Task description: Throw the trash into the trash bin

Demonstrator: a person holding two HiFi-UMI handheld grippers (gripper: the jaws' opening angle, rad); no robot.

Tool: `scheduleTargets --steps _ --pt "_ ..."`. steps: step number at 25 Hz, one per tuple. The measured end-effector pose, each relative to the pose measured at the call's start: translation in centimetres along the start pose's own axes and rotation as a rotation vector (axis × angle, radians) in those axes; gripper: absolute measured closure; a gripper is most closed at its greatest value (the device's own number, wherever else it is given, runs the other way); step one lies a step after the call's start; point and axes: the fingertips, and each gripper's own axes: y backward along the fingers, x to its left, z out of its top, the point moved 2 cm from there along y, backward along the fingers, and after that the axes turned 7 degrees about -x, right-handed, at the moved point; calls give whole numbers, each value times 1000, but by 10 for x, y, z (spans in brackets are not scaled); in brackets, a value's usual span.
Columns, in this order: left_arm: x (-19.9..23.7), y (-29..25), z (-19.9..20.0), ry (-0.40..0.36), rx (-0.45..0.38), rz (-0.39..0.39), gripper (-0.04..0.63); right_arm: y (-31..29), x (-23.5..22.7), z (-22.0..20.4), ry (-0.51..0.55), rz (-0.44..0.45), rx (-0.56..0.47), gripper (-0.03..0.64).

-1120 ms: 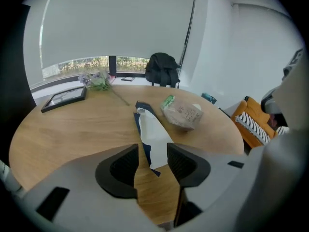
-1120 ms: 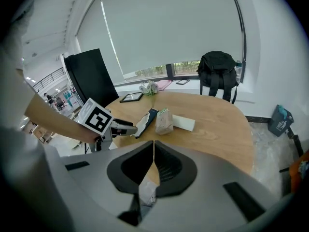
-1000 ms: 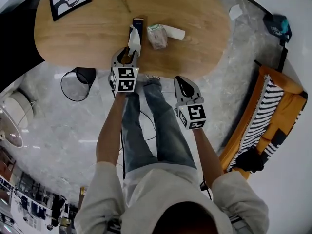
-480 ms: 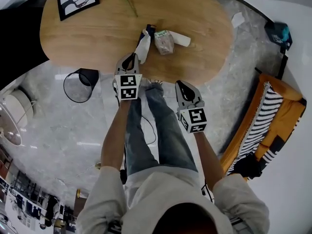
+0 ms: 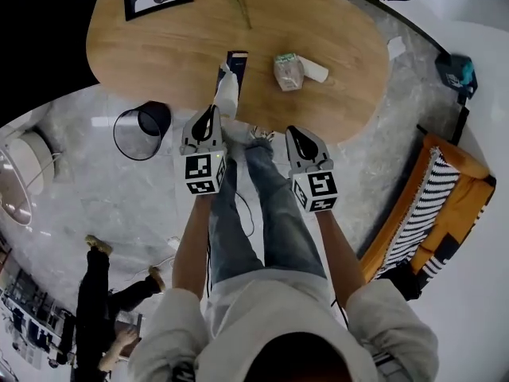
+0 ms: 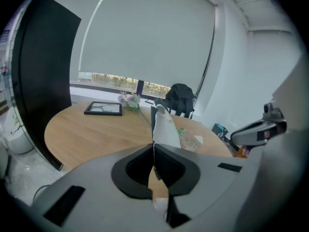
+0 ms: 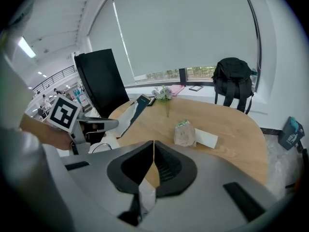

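Paper trash (image 5: 227, 94) sits pinched in left tool (image 5: 213, 114); right tool (image 5: 297, 132) closed, empty.

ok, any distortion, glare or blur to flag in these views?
Head view: heavy fisheye, table edge bows, pale glare patch on the floor. Left gripper view: black vignette corners, paper trash in focus. Right gripper view: same vignette, ceiling strip light blown out.
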Motion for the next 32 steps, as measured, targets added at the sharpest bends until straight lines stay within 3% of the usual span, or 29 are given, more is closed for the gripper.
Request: scheduleTargets --steps 6,12,25,32 --pt "16 63 22 61 -98 71 577 -5 22 13 47 39 -18 586" --pt "49 112 24 122 -160 187 577 -23 59 23 129 134 -5 586" --pt "161 221 -32 283 -195 521 577 -76 184 31 315 393 52 586" --pt "203 271 -70 355 -186 653 577 -97 241 22 394 489 101 586"
